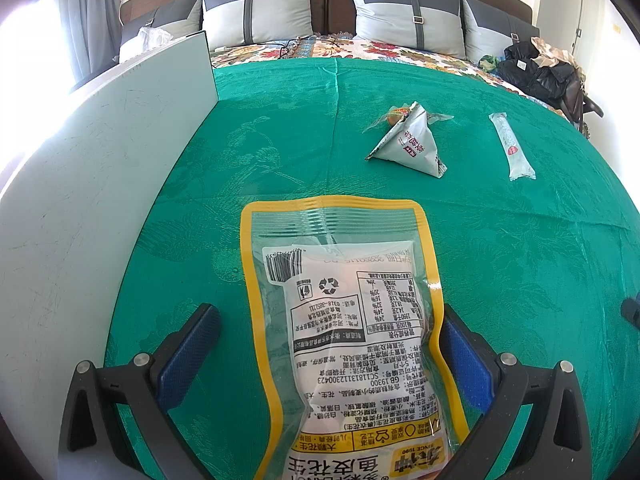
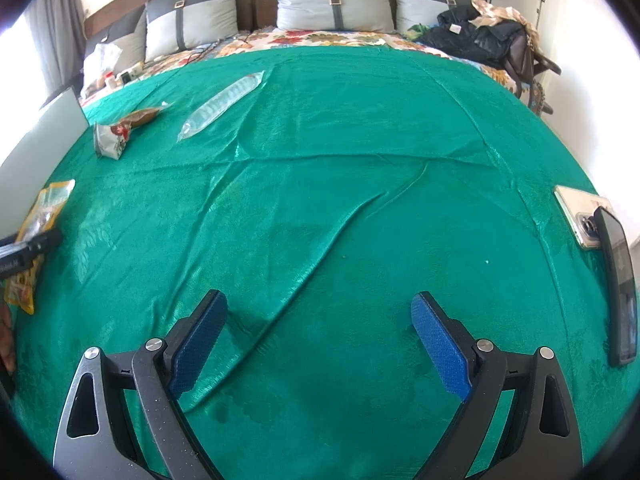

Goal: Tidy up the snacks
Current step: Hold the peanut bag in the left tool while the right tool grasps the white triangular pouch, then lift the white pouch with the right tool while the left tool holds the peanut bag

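Note:
A yellow-edged peanut snack bag point(image 1: 344, 320) lies on the green bedspread point(image 1: 280, 140), between the fingers of my left gripper point(image 1: 328, 344). The jaws stand wide apart around it, with the right pad close to the bag's edge. Farther off lie a grey triangular snack pack point(image 1: 412, 142) and a long clear snack stick point(image 1: 510, 146). In the right wrist view, my right gripper point(image 2: 318, 336) is open and empty over bare bedspread point(image 2: 340, 208). The peanut bag point(image 2: 38, 224), the small pack point(image 2: 112, 138) and the long stick point(image 2: 222, 106) lie to its far left.
A white board or box wall point(image 1: 100, 184) stands along the left side. Two phones point(image 2: 600, 248) lie at the right edge of the bedspread. Grey pillows point(image 1: 260, 8) and a pile of dark clothes point(image 1: 540, 68) are at the head of the bed.

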Available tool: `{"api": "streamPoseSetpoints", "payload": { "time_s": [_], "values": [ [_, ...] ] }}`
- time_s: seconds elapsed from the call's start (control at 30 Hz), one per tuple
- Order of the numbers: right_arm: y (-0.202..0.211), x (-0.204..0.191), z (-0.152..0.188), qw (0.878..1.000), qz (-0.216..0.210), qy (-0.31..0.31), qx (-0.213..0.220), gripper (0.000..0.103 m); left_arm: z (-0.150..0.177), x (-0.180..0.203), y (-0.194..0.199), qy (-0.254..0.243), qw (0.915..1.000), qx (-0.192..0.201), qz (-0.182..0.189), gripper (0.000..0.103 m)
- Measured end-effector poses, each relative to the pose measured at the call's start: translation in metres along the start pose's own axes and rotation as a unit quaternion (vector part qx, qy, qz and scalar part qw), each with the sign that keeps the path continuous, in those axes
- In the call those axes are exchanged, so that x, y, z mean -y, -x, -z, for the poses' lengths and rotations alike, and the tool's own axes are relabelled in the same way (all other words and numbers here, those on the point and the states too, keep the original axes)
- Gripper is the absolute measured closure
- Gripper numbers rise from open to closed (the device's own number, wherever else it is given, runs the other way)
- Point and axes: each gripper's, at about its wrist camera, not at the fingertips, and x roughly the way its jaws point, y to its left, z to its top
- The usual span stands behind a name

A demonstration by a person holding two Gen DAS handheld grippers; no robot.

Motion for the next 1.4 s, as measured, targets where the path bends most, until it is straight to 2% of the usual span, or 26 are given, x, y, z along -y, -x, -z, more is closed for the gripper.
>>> {"api": "streamPoseSetpoints", "payload": {
  "time_s": [0.1,0.23,0.33,0.43,0.53,0.57,0.6,0.63,0.7,0.87,0.93,1.0,1.13,1.27,1.33,1.4],
  "values": [
    [-0.006,-0.027,-0.034,0.999,-0.042,-0.009,0.004,0.009,0.000,0.000,0.000,0.000,1.0000,0.000,0.000,0.000],
    [-0.017,-0.084,-0.086,0.985,-0.173,-0.007,0.014,0.009,0.000,0.000,0.000,0.000,1.0000,0.000,0.000,0.000],
    [-0.052,-0.130,-0.119,0.971,-0.235,0.006,-0.037,0.009,0.000,0.000,0.000,0.000,1.0000,0.000,0.000,0.000],
    [-0.092,-0.171,-0.140,0.971,-0.222,0.043,-0.082,0.010,0.000,0.000,0.000,0.000,1.0000,0.000,0.000,0.000],
    [-0.124,-0.196,-0.141,0.969,-0.202,0.073,-0.120,0.012,0.000,0.000,0.000,0.001,1.0000,0.000,0.000,0.000],
    [-0.132,-0.199,-0.138,0.969,-0.189,0.085,-0.134,0.027,0.000,0.000,0.000,0.001,1.0000,0.000,0.001,0.000],
    [-0.132,-0.199,-0.137,0.973,-0.166,0.095,-0.126,0.057,0.000,0.000,0.000,0.001,1.0000,0.000,0.001,0.000],
    [-0.129,-0.196,-0.137,0.975,-0.164,0.094,-0.121,0.064,0.000,0.000,0.000,0.001,1.0000,0.001,0.001,0.000],
    [-0.123,-0.180,-0.134,0.970,-0.194,0.061,-0.130,0.069,0.000,0.000,0.000,0.001,1.0000,0.000,0.001,0.000],
    [-0.068,-0.125,-0.111,0.971,-0.214,0.048,-0.099,0.069,-0.001,0.000,-0.002,0.001,1.0000,0.000,0.001,0.000],
    [-0.041,-0.099,-0.096,0.973,-0.210,0.050,-0.087,0.069,-0.002,0.000,-0.002,0.000,1.0000,0.000,0.000,0.000],
    [-0.016,-0.073,-0.075,0.978,-0.188,0.058,-0.073,0.069,-0.002,0.000,-0.003,0.000,1.0000,0.000,0.000,0.000],
    [0.005,-0.033,-0.032,0.990,-0.100,0.084,-0.043,0.069,-0.002,0.001,-0.003,0.000,1.0000,0.000,0.000,0.000],
    [0.003,-0.018,-0.004,0.992,-0.091,0.087,-0.024,0.067,-0.002,0.001,-0.003,0.001,1.0000,0.000,0.000,0.000],
    [-0.001,-0.019,0.001,0.993,-0.088,0.083,-0.016,0.055,-0.003,0.001,-0.003,0.001,1.0000,0.000,0.000,0.000],
    [-0.003,-0.016,0.007,0.994,-0.082,0.074,-0.006,0.030,-0.002,0.000,-0.003,0.001,1.0000,0.000,0.000,0.000]
  ]
}}
